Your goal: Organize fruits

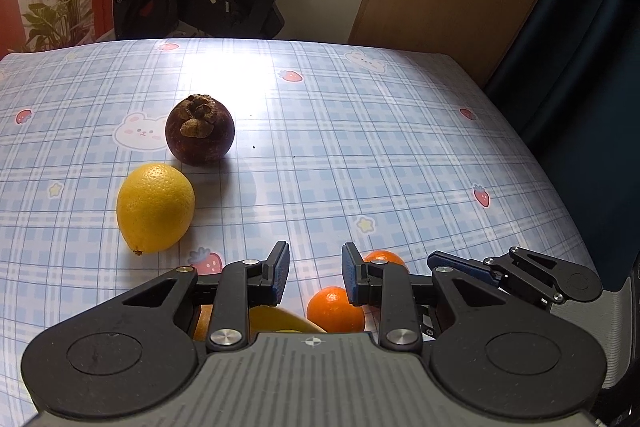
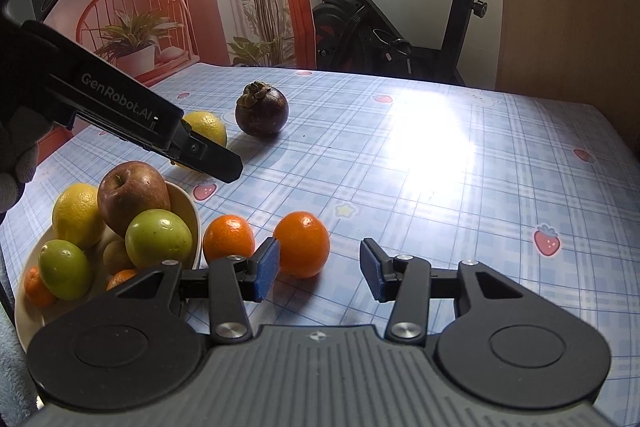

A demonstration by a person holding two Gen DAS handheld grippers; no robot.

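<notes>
Heaped high at the near left in the right wrist view: a cream bowl of fruit, with a reddish apple riding on top, stem up, beside a second lemon and green fruits. Likely to spill if another round fruit is dropped on that mound rather than eased into a gap.

Hanging over the bowl's far rim, the left gripper, jaws parted and holding nothing, aimed toward the far fruits.

Just beyond it on the plaid tablecloth, a loose lemon, long axis tilted, nipple end pointing near-left, blunt end toward the far right. Apt to squirt out if pinched across its tapered ends instead of its belly.

Further back and close by, a dark mangosteen, dried calyx facing up; no clear long axis.

Just right of the bowl, two small oranges, near each other, the left one apparently touching the bowl.

Low at the near centre, the right gripper, wide open and empty, left pad close to the right orange. Off-centre closing likely to nudge it rolling away.
</notes>
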